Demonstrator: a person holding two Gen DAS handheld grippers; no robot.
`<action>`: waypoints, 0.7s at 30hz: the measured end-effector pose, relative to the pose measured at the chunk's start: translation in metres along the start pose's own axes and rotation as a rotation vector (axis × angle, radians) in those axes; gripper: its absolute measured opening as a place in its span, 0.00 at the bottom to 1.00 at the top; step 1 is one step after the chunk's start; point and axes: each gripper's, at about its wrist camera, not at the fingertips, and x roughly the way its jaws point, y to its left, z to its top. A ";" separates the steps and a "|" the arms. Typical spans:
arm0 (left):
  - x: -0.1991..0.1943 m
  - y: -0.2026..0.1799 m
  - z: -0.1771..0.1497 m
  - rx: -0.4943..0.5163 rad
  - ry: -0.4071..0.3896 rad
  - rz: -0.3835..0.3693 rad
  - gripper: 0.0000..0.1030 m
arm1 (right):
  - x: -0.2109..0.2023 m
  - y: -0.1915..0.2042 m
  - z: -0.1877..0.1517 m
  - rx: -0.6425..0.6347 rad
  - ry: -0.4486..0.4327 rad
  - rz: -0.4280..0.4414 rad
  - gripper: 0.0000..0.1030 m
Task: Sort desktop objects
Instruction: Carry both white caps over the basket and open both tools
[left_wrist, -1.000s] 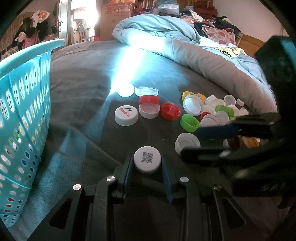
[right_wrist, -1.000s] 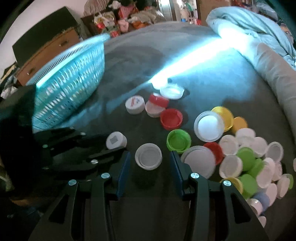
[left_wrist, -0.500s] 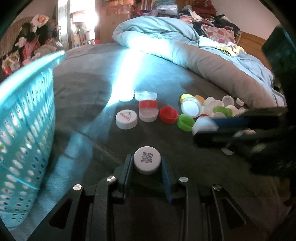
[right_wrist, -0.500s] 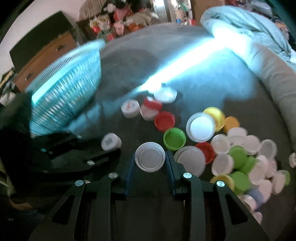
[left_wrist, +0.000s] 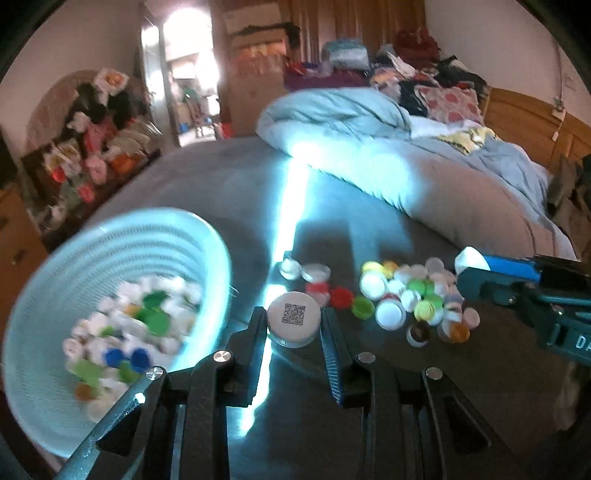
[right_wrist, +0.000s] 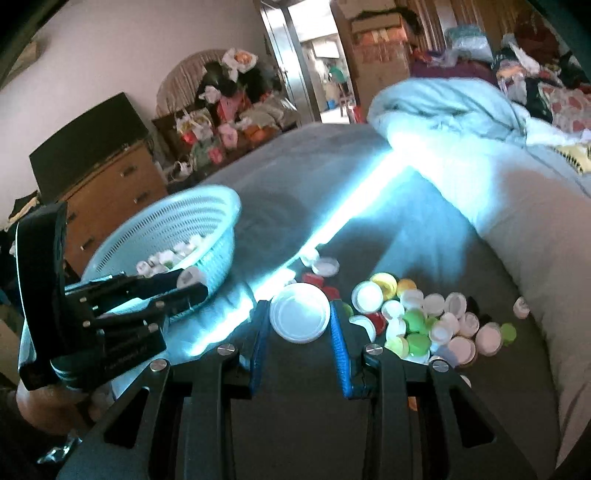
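Note:
My left gripper (left_wrist: 294, 325) is shut on a white bottle cap with a QR code (left_wrist: 293, 318), held in the air above the grey bed cover. My right gripper (right_wrist: 299, 319) is shut on a white cap (right_wrist: 300, 316) turned hollow side up, also lifted. Each gripper shows in the other's view: the left gripper (right_wrist: 190, 282) at the left beside the basket, the right gripper (left_wrist: 476, 267) at the right edge. A light-blue perforated basket (left_wrist: 207, 254) (right_wrist: 218, 206) at the left holds several caps. A pile of mixed caps (left_wrist: 410, 299) (right_wrist: 424, 317) lies on the bed.
A rolled pale-blue duvet (left_wrist: 354, 122) (right_wrist: 480, 147) lies along the far right of the bed. A wooden dresser (right_wrist: 110, 192) and a cluttered chair (left_wrist: 96, 122) stand beyond the bed's left edge. A hand (right_wrist: 48, 406) grips the left tool.
Both grippers rose well above the bed with their caps. The right gripper closed on the hollow white cap. The basket's inside with its caps came into view.

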 end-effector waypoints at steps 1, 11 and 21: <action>-0.008 0.004 0.004 -0.001 -0.010 0.016 0.30 | -0.008 0.003 0.004 -0.014 -0.014 -0.001 0.27; -0.061 0.054 0.019 -0.119 -0.069 0.073 0.30 | -0.024 0.095 0.055 -0.158 -0.104 0.020 0.27; -0.100 0.094 0.030 -0.196 -0.161 0.075 0.31 | 0.004 0.152 0.065 -0.233 -0.059 0.024 0.27</action>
